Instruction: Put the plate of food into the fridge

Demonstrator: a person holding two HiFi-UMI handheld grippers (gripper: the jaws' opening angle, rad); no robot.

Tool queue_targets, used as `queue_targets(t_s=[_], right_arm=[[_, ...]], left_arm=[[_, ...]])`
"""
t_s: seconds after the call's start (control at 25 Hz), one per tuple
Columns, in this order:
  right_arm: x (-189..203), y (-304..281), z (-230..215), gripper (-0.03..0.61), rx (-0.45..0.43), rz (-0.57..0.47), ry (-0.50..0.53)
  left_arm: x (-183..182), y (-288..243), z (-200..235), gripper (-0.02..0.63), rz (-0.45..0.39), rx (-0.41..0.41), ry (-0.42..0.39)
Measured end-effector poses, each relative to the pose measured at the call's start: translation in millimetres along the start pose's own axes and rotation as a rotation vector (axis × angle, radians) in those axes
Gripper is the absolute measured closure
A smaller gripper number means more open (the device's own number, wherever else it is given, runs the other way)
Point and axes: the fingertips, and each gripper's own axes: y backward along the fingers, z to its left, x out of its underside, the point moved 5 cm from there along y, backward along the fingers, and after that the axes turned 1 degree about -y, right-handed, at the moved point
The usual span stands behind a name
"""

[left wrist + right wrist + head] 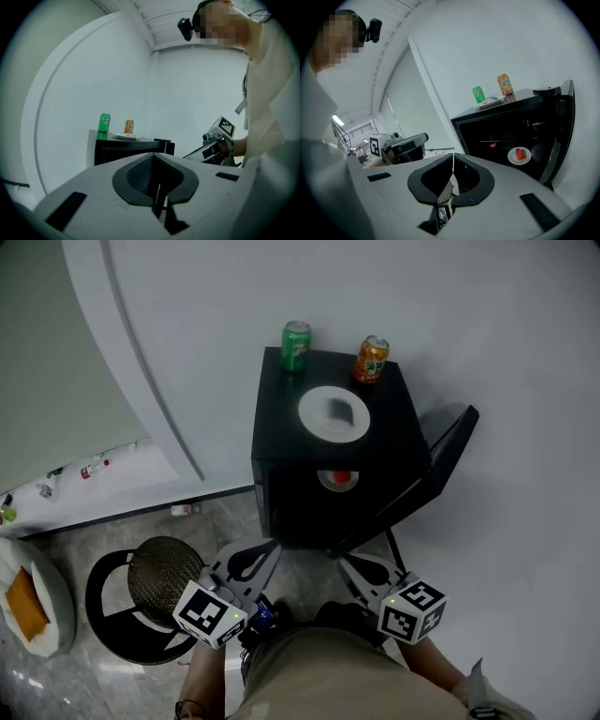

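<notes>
Left gripper (153, 161) is clenched on nothing, and so is the right gripper (452, 161), each pair of jaws pressed together. Ahead of both stands the black fridge (281, 427), its door (441, 460) swung open beyond the right gripper. The plate of food (519, 155) sits inside, ahead of the right gripper and apart from it. Farther off, on the fridge top, are a white plate (334, 413), a green can (295, 343) and an orange can (371, 359)

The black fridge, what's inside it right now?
Through the open door, a white plate with red food sits inside the fridge. A small red item shows deeper in, too dark to identify. The rest of the interior is in shadow.
</notes>
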Motion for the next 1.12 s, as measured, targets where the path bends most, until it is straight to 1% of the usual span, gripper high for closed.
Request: queue_targets(t_s=[0.2,0.52,0.72,0.88,1.0,1.12], right_arm=[[1.0,-4.9,-2.1,0.557,0.017,0.010,-0.020],[-13.8,-19.9,-18.4,0.557,-0.021,0.008,-0.012],[-24.6,-24.5,-33.8,0.557,-0.056,0.016,-0.007],[-29.4,-22.4,-51.7,0.557,-0.065,0.027,-0.014],[-31.5,-19.7,-64.6,0.557,-0.072,0.033,-0.022],[-35.1,-20.1,-73.8,0.557,-0.088,0.033,-0.025]], left_arm=[[-2.6,-1.8,6.9,0.604,-0.006,0.015,0.002],[-6.0,-19.8,15.7,0.604,0.004,-0.004,-0.035],[-12.3,-43.6,16.1,0.604,-0.009,-0.008,-0.061],[-13.9,-69.5,12.9,0.604,0.020,-0.004,-0.070],[-22.5,-87.1,9.8,0.604,0.011,-0.006,-0.077],[-29.0,-106.4,13.9,0.604,0.016,-0.019,-0.109]])
